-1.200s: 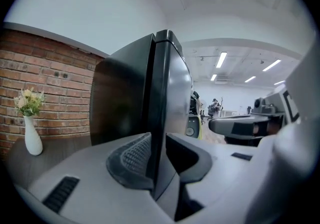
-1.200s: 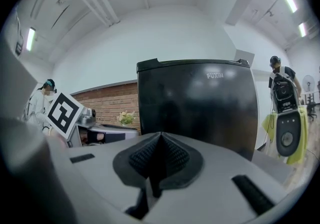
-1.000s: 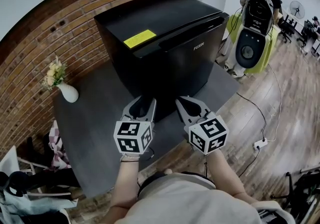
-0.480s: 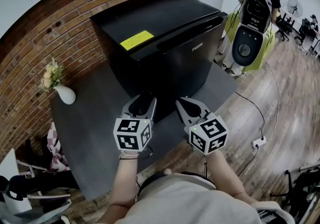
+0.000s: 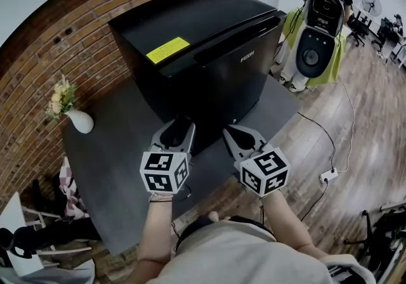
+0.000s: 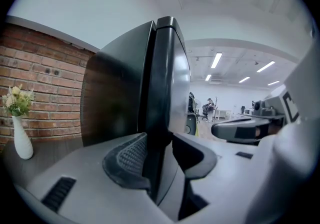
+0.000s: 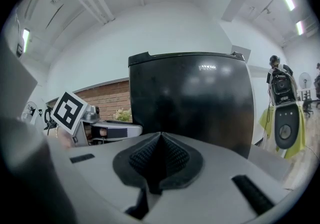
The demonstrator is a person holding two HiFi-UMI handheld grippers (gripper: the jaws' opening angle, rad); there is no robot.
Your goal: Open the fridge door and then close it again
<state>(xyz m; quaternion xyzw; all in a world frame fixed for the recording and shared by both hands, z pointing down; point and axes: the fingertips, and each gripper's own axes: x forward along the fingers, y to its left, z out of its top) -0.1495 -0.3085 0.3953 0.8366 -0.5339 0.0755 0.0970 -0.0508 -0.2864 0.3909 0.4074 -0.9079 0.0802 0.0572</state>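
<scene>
A black mini fridge [image 5: 190,29] with a yellow label [image 5: 168,50] stands on a grey table [image 5: 120,162], its door [image 5: 222,86] closed and facing me. My left gripper [image 5: 179,129] is at the door's lower left corner. Its jaws have just been opening and now stand open. In the left gripper view they [image 6: 159,153] straddle the door's vertical edge [image 6: 165,93] without pressing on it. My right gripper [image 5: 236,130] is shut and empty, just in front of the door's lower part. In the right gripper view its pads [image 7: 159,155] meet before the door [image 7: 195,103].
A white vase with flowers [image 5: 79,121] stands at the table's left, by the brick wall [image 5: 57,42]. A person with a backpack rig [image 5: 320,16] stands at the back right. A power strip and cable [image 5: 328,176] lie on the wooden floor to the right.
The left gripper's jaws have spread a little wider round the door edge. Both hands stay nearly where they were, and the right gripper is still shut.
</scene>
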